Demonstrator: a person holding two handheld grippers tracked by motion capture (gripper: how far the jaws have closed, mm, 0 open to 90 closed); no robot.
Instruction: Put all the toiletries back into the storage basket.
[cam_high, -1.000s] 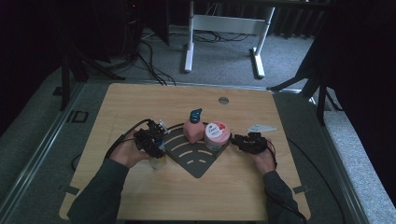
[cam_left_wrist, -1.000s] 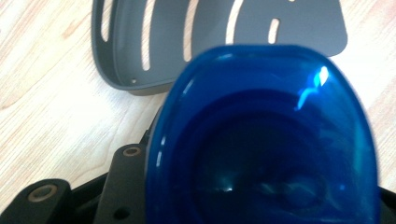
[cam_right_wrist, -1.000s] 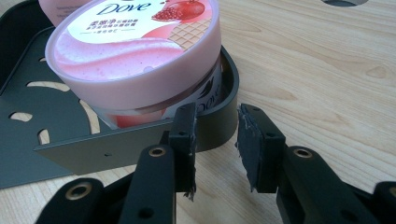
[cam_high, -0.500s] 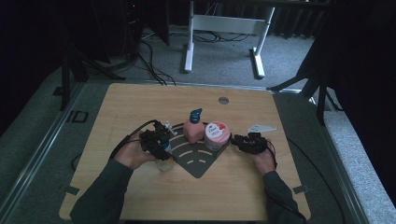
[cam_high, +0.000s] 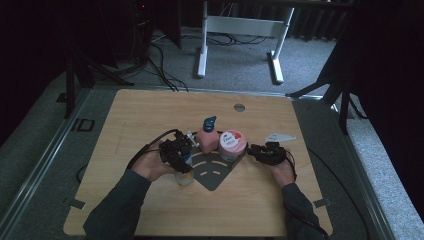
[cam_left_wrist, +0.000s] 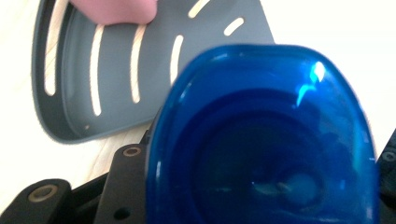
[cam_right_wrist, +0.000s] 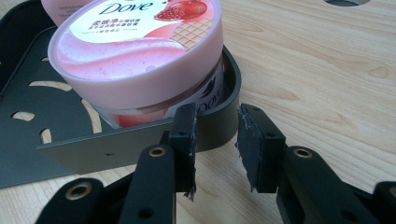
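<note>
With my left gripper (cam_high: 178, 154) clamped on the blue-capped bottle (cam_left_wrist: 261, 140) just off the grey rack's (cam_high: 214, 172) near-left edge, I'd lift it over the rim into the free space, while my right gripper (cam_right_wrist: 215, 140), jaws apart, steadies that rack's wall.

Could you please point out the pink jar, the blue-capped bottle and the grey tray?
pink jar (cam_right_wrist: 135, 51), right gripper view, on its lid.
blue-capped bottle (cam_left_wrist: 261, 140), left gripper view, on its cap.
grey tray (cam_left_wrist: 154, 70), left gripper view, on its slotted floor.

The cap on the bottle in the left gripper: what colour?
Translucent blue cap, best seen in the left gripper view, close above the grey slotted tray.
</note>
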